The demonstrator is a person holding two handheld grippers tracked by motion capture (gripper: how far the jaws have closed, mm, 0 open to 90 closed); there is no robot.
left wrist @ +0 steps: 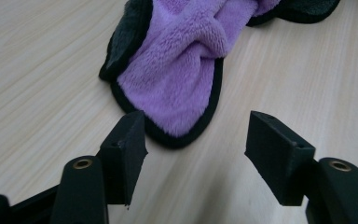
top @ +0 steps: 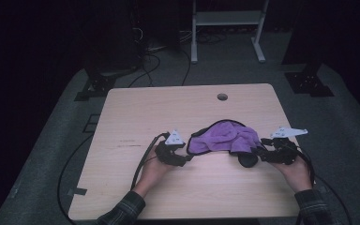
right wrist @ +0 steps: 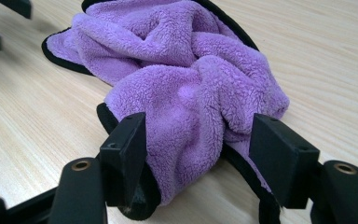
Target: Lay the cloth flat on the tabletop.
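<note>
One purple cloth with a black border is seen bunched in the middle of the high view, lying on the pale wooden surface. It is crumpled and partly doubled over itself, with a dark patch of its underside turned out at its lower right end. The work in hand is judged to be the handling of this cloth, most likely spreading or folding it, and it is judged to be at an early stage: no neat fold is formed, no edge is laid flat, and the cloth is not lifted.

In the high view the left gripper is placed just at the lower left edge of the cloth and the right gripper at its lower right end. In the left gripper view the fingers are spread apart with nothing between them; a rounded corner of the cloth lies just ahead of them, above the middle of the frame, untouched. In the right gripper view the fingers are also spread wide, and a thick fold of the cloth is set between them, brushing the left finger, but it is not yet pinched.

What is left, by this judgement, is nearly everything: both corners have to be gripped, and the cloth drawn out and laid in order.

Counted: one cloth, one surface with one round hole near its upper edge, two grippers, each held in one hand.
</note>
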